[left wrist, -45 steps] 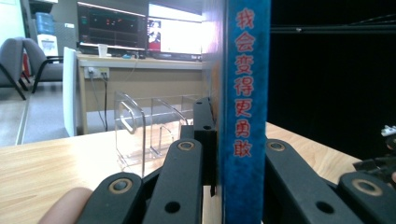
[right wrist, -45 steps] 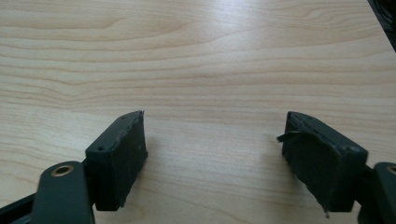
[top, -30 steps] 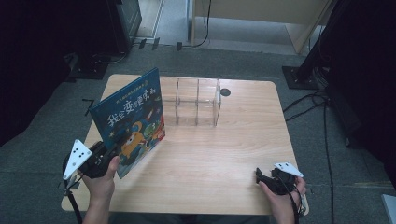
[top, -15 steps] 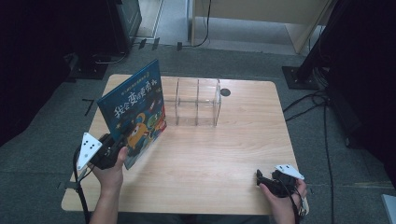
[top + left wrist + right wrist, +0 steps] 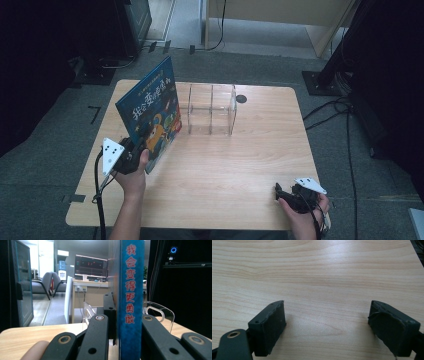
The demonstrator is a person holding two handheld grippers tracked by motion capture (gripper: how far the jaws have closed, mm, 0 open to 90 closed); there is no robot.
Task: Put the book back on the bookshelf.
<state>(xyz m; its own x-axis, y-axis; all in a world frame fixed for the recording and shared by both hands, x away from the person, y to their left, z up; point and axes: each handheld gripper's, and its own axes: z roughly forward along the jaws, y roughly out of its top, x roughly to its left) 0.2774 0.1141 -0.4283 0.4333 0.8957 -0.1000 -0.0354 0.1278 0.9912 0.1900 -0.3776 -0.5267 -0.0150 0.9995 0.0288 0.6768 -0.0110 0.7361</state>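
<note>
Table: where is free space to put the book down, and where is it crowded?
The table is bare between the clear rack and the right gripper, and from the rack to the right edge, apart from a small dark disc behind it. It is crowded at the left, where the left gripper holds the book upright beside the rack.

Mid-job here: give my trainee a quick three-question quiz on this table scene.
1. True or false: the left gripper clamps the blue picture book upright.
2. The clear acrylic divider rack stands: A) left of the book, B) right of it, C) under it?
3. What lies between the right gripper pads?

Key: 1 true. 2 B. 3 Nothing; open above the bare wooden table.
</note>
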